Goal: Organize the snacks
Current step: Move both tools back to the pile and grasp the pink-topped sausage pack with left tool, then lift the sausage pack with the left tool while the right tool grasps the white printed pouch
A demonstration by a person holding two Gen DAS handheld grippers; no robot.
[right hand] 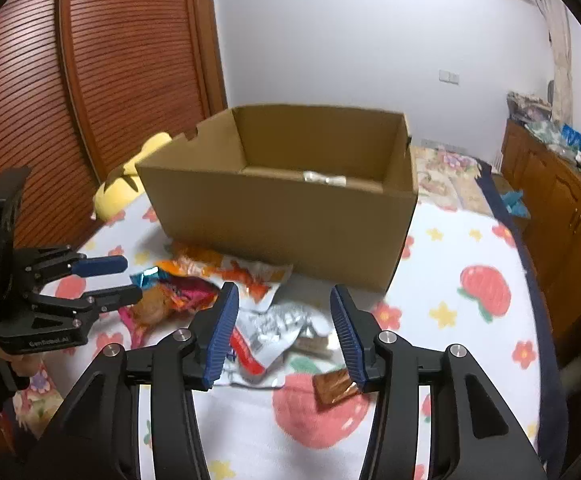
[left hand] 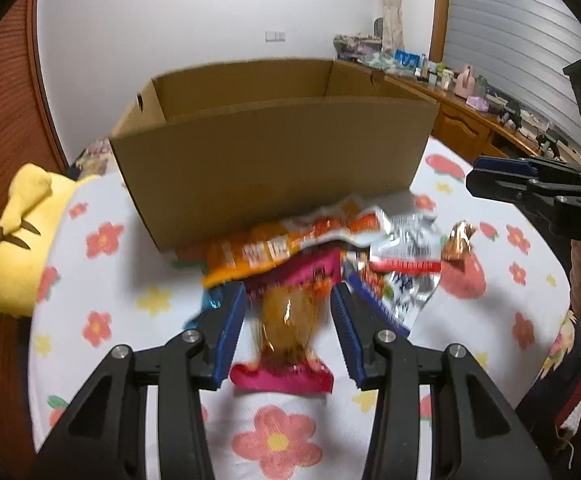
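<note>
Bedroom, flowered blanket [right hand: 470, 360] on bed, cardboard box [left hand: 270, 168] set open on it. Box nearly bare inside, only one small white packet [right hand: 324, 178] seen at bottom. Snack pile [right hand: 226, 292] left on blanket just in front of box, approx. 5-6 packs. Left gripper [left hand: 288, 312] part open, straddling pink-and-clear pack [left hand: 286, 332], pads not pressing. Right gripper [right hand: 282, 320] part open over silver pack [right hand: 278, 328], nothing held; gold wrapper [right hand: 332, 390] beside its right finger. Judged early stage, most sorting left

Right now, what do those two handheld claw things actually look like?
Both grippers, left gripper and right gripper, are matte black linkage frames with silver pivot bolts and two ribbed blue finger pads. White lettering marks their bodies, too small to read fully.
</note>
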